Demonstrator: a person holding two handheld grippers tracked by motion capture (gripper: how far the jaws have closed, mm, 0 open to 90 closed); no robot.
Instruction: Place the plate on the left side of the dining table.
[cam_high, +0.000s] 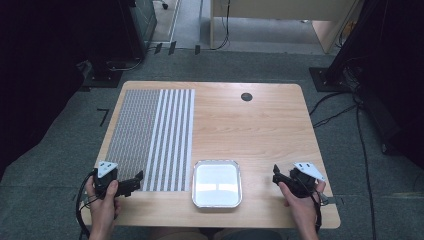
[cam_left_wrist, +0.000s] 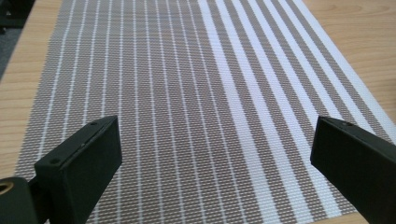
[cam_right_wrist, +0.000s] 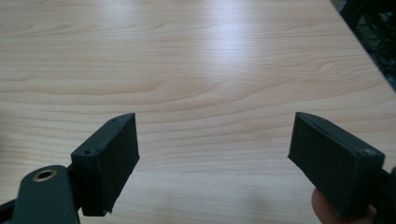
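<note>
While both tongs gape, left tongs (cam_high: 138, 176) over placemat (cam_high: 150, 135), tray (cam_high: 217, 184) between, right tongs (cam_high: 275, 174).

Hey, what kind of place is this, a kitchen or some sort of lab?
Likely a lab or office workspace, not a kitchen: a wooden desk with a cable hole stands on grey carpet, with cables trailing across the floor and dark equipment stands around it.
</note>
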